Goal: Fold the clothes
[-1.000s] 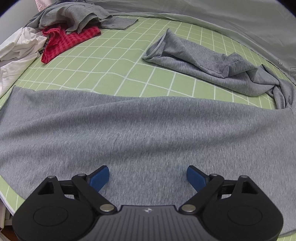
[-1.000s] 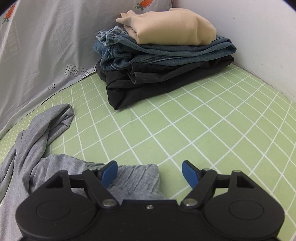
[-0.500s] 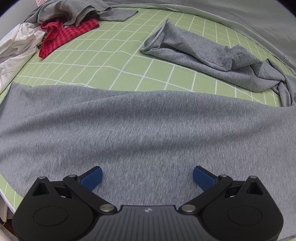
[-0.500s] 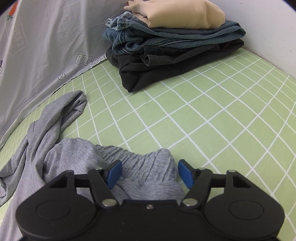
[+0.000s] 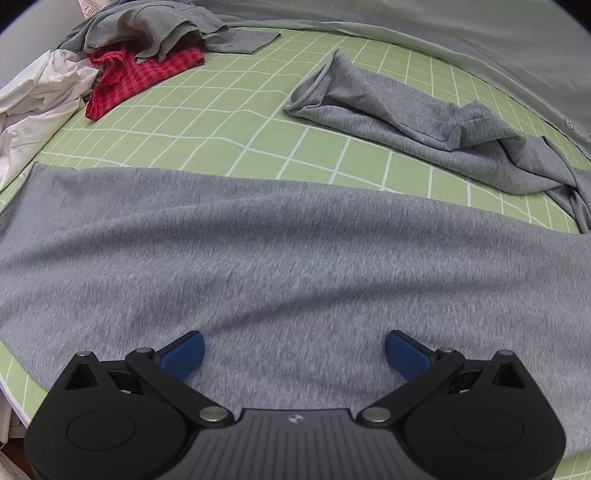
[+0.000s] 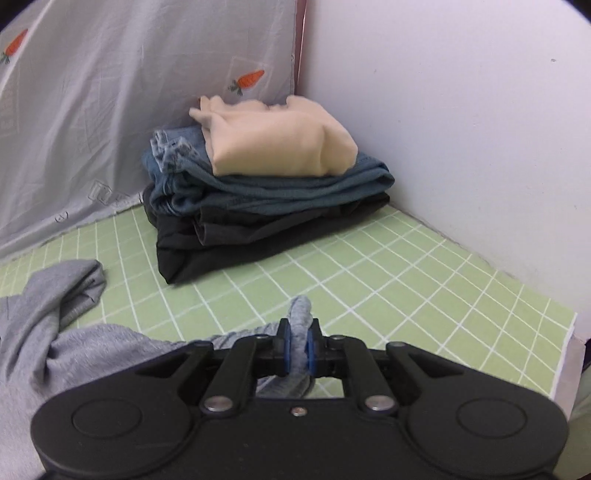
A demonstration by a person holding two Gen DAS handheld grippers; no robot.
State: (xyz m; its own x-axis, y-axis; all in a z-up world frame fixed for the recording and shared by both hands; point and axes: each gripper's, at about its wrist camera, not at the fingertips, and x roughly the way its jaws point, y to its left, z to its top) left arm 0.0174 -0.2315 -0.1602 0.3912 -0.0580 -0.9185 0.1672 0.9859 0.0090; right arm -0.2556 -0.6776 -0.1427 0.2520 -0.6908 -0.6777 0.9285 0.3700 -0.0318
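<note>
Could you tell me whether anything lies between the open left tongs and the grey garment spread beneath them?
Nothing visible does. The left tongs hang open directly over the grey garment, with only bare fabric between the pads. The red checked cloth and white cloth lie far off on the green sheet.

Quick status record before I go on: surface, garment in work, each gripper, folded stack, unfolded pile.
surface: green grid sheet
garment in work: grey sweatshirt, body spread flat, one sleeve lying loose beyond it
left gripper: open over the sweatshirt body, nothing between the fingers
right gripper: closing, grey sleeve cuff pinched between the fingers
folded stack: beige top on jeans on black garment, in the corner
unfolded pile: red checked cloth, white cloth, grey clothes
</note>
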